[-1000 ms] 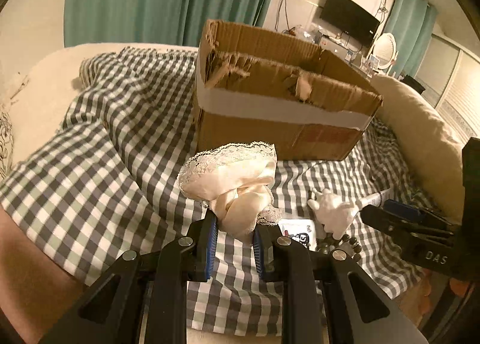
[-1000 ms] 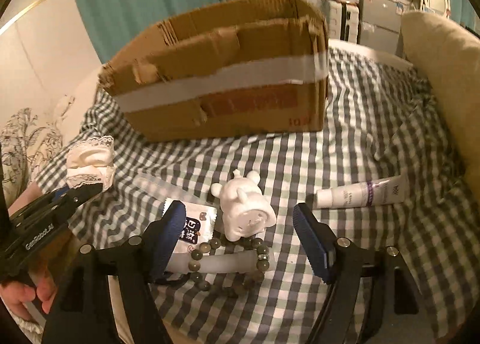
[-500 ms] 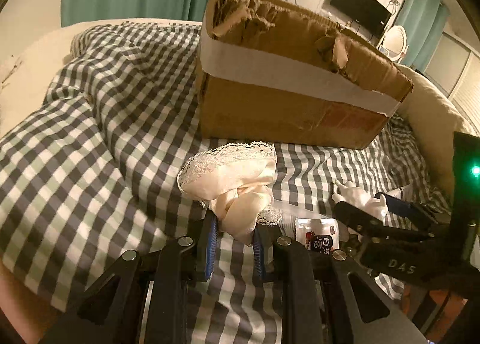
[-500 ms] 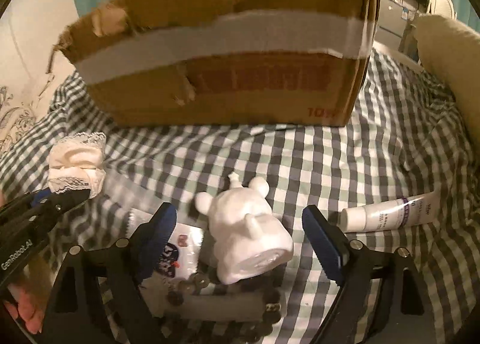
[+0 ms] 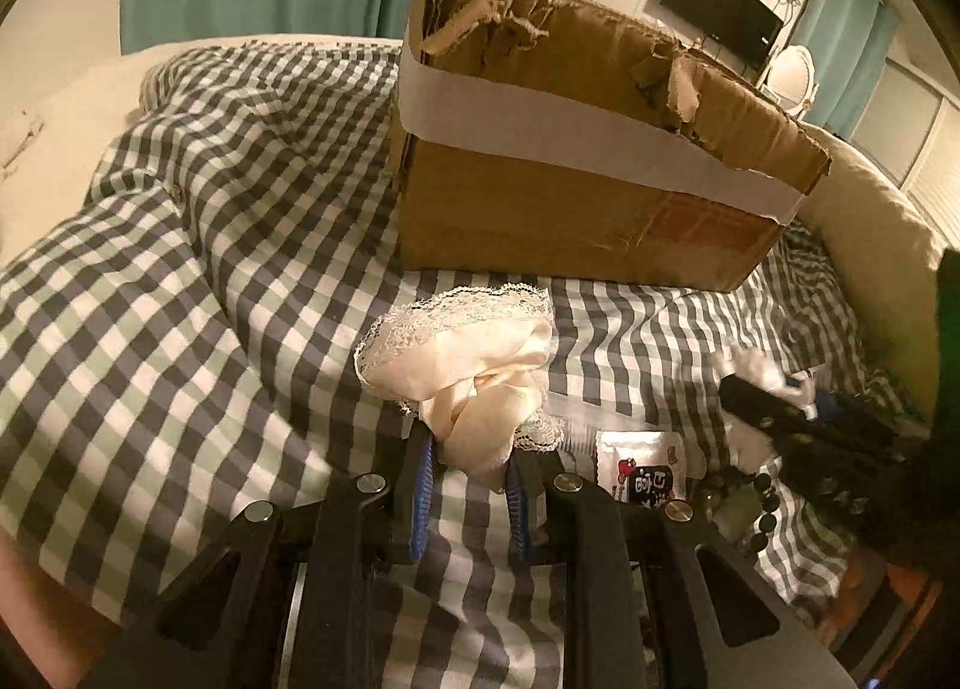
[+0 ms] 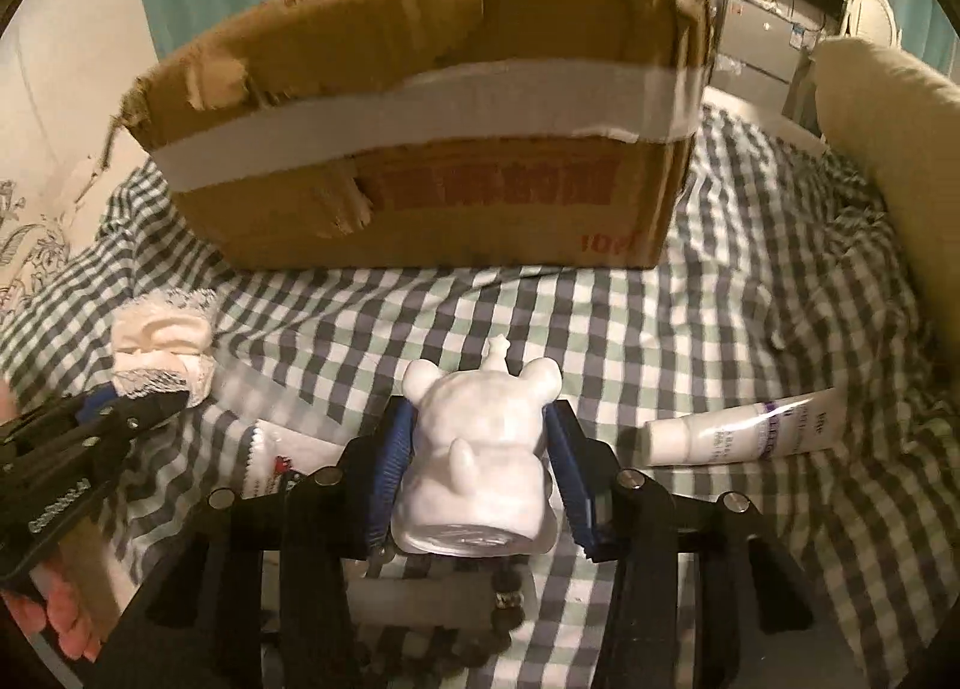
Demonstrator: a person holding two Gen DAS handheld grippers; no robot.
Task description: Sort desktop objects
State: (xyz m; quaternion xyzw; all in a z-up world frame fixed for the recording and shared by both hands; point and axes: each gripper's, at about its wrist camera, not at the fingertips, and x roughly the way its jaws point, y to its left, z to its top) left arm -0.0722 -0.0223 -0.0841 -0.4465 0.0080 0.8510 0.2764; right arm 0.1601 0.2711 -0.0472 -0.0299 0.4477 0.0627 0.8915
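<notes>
My left gripper (image 5: 468,485) is shut on a cream lace scrunchie (image 5: 468,365) and holds it just above the checked cloth; it also shows in the right wrist view (image 6: 165,347). My right gripper (image 6: 480,467) has its blue pads against both sides of a white animal figurine (image 6: 480,449), which lies on its side. A torn cardboard box (image 5: 576,173) with white tape stands behind both; it also shows in the right wrist view (image 6: 432,137).
A small snack packet (image 5: 645,470), a dark bead bracelet (image 5: 756,503) and a white tube (image 6: 744,437) lie on the checked cloth (image 5: 198,245). A beige cushion (image 6: 888,149) borders the right side.
My right gripper moved forward around the figurine and closed on it. My left gripper kept its hold on the scrunchie and came lower and closer to the box.
</notes>
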